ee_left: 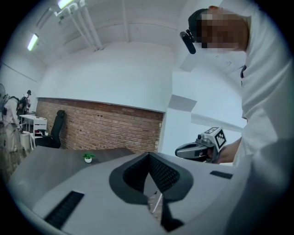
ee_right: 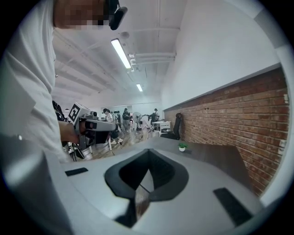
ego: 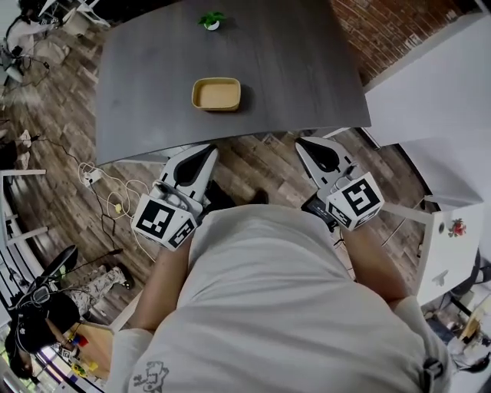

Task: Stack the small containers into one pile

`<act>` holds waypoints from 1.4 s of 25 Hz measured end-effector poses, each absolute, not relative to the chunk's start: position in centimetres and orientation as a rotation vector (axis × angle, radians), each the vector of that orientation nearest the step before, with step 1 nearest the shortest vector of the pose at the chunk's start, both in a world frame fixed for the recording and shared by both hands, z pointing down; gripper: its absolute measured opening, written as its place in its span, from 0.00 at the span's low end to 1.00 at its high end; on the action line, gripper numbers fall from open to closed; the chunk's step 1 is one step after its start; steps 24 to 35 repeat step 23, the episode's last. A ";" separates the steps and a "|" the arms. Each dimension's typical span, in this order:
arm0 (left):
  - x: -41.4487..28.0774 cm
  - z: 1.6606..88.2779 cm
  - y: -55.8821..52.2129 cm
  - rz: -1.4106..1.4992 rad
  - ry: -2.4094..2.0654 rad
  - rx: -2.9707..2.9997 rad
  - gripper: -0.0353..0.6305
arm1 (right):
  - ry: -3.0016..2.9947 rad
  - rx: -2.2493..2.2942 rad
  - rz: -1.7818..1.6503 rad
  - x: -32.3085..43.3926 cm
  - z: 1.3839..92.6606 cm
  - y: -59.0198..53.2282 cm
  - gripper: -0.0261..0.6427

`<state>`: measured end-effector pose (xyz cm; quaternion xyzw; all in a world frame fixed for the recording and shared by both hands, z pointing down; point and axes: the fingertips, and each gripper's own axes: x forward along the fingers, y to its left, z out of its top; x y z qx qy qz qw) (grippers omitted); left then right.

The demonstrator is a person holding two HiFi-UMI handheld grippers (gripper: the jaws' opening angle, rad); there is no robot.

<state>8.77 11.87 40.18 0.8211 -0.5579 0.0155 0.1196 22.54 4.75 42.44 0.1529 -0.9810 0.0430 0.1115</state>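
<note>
A tan rectangular container (ego: 216, 94) sits on the dark grey table (ego: 146, 84), a little in from its near edge. Whether it is a single container or several nested I cannot tell. Both grippers are held close to the person's body, short of the table edge and above the wooden floor. My left gripper (ego: 205, 151) (ee_left: 149, 158) has its jaws together with nothing between them. My right gripper (ego: 305, 143) (ee_right: 148, 167) is also shut and empty. Neither gripper view shows the container.
A small potted plant (ego: 212, 21) (ee_left: 87, 158) (ee_right: 182, 147) stands at the table's far side. A brick wall (ego: 391, 31) runs behind the table, with a white cabinet (ego: 449, 100) at the right. Cables (ego: 107, 192) lie on the floor at the left. Several people (ee_right: 133, 118) stand far off.
</note>
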 end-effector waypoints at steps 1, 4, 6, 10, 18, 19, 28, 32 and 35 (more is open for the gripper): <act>8.5 39.9 12.1 0.043 -1.649 2.397 0.07 | -2.886 0.445 0.122 22.4 42.2 4.9 0.05; 8.2 39.6 12.6 0.028 -1.678 2.385 0.07 | -2.894 0.427 0.120 22.1 42.0 5.2 0.05; 8.2 39.7 12.9 0.020 -1.679 2.379 0.07 | -2.892 0.417 0.120 21.9 42.1 5.4 0.05; 8.3 39.6 12.7 0.011 -1.677 2.384 0.07 | -2.893 0.407 0.121 21.7 41.9 5.3 0.05; 8.7 39.1 12.5 0.012 -1.675 2.398 0.07 | -2.905 0.415 0.124 21.8 41.3 5.0 0.05; 8.7 39.1 12.5 0.014 -1.674 2.398 0.07 | -2.905 0.415 0.124 21.8 41.3 5.0 0.05; 8.9 39.2 12.3 0.019 -1.664 2.400 0.07 | -2.900 0.416 0.130 21.9 41.5 4.8 0.05; 8.9 39.2 12.3 0.019 -1.664 2.400 0.07 | -2.900 0.416 0.130 21.9 41.5 4.8 0.05; 8.9 39.2 12.3 0.019 -1.664 2.400 0.07 | -2.900 0.416 0.130 21.9 41.5 4.8 0.05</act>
